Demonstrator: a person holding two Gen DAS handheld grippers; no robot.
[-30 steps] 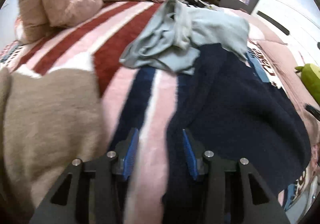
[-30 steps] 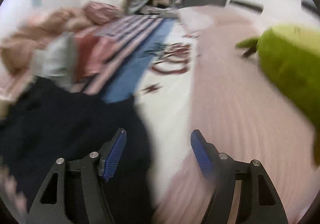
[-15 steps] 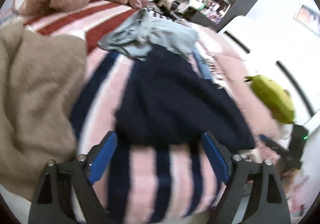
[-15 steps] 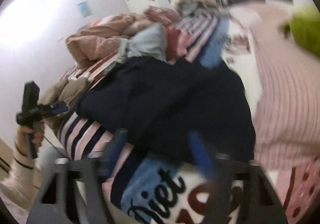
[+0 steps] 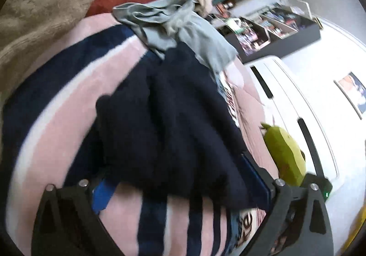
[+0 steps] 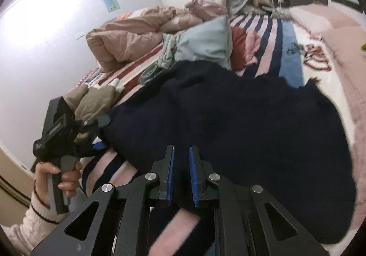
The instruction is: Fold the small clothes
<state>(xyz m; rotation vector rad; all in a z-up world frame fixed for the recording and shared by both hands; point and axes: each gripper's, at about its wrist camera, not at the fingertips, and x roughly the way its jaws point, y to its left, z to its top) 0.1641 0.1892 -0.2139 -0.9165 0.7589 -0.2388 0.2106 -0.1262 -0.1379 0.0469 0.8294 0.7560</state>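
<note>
Both tools have swung over the navy sweater point(image 5: 173, 123), spread below the grey garment point(image 5: 178, 25). Left gripper point(image 5: 180, 185) gapes wide, empty; right gripper point(image 6: 181, 176) is nearly closed, apparently pinching its near hem. Soft, floppy knit: take the hem corners.

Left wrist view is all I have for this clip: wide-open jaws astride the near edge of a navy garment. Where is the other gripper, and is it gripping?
Observer: The right gripper is at the same near edge of the navy garment, to the right of the left one. Its pads are close together with navy cloth between them.
Operator: Is the left one touching cloth?
Observer: In the right wrist view, the left gripper has its tips right at the garment's left corner, next to a tan garment. I cannot tell whether they actually touch the cloth.
</note>
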